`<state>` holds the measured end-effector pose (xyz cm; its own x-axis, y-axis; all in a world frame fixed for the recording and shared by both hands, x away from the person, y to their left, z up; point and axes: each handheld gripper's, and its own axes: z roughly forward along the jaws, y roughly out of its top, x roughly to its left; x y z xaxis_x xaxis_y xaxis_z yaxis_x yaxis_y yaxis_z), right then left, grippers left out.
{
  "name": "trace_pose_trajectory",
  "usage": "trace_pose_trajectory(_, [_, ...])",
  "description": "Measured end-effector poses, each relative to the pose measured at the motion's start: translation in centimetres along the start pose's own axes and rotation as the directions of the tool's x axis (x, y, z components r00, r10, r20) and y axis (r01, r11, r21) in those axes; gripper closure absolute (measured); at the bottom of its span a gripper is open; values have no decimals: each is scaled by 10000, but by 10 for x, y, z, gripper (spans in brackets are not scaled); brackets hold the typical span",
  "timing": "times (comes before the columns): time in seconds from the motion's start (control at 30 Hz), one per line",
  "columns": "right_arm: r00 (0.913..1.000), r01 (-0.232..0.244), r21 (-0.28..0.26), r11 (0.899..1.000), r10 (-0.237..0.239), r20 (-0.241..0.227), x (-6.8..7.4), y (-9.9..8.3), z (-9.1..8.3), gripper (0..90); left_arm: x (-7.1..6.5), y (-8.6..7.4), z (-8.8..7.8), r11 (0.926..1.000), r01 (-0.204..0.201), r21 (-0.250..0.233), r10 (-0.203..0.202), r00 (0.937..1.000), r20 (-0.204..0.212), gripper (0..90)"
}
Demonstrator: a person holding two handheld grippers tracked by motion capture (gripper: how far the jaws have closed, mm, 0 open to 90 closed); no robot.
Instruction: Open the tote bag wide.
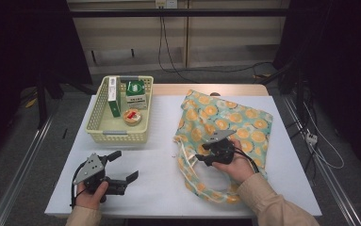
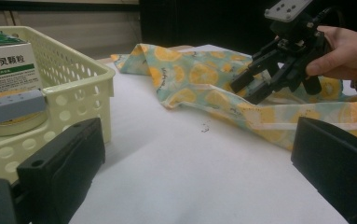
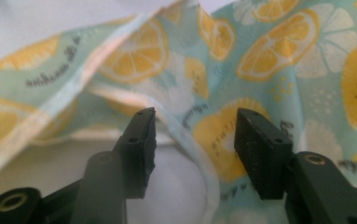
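Partly hidden bag (image 1: 225, 123) under right gripper (image 1: 205, 154)

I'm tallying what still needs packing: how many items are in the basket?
3: a tall green-and-white box at the left wall of the basket, a medicine box at the far right, a tape roll in front. Smaller items may be hidden.
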<state>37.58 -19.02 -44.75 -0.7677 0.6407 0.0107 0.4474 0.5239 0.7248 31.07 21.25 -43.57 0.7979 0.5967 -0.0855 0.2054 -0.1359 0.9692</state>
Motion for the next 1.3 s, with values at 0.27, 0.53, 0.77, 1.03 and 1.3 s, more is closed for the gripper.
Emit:
trace_pose_trajectory(0.27, [9964, -134, 503, 9986, 91, 840, -13, -22, -15, 499, 0, -1, 1, 10000, 11, 70, -11, 10000, 23, 26])
trace_pose_trajectory(0.53, [9940, -819, 134, 9965, 807, 741, -25, -29, -17, 861, -1, 0, 0, 10000, -49, 62, 49, 10000, 51, 26])
trace_pose_trajectory(0.77, [9787, -1461, -539, 9878, 1523, 1377, -44, -34, -16, 900, -2, 0, 2, 10000, -8, 60, 7, 10000, 92, 26])
trace_pose_trajectory(1.03, [9584, -1598, -517, 9858, 1675, 2313, -78, -30, -12, 900, 0, -2, 3, 9999, 16, 129, -17, 10000, 72, 26])
trace_pose_trajectory(1.3, [9011, -2414, -1264, 9621, 2706, 3388, -126, -31, -19, 900, 2, -3, 2, 9998, 130, 151, -130, 9999, 10, 26])
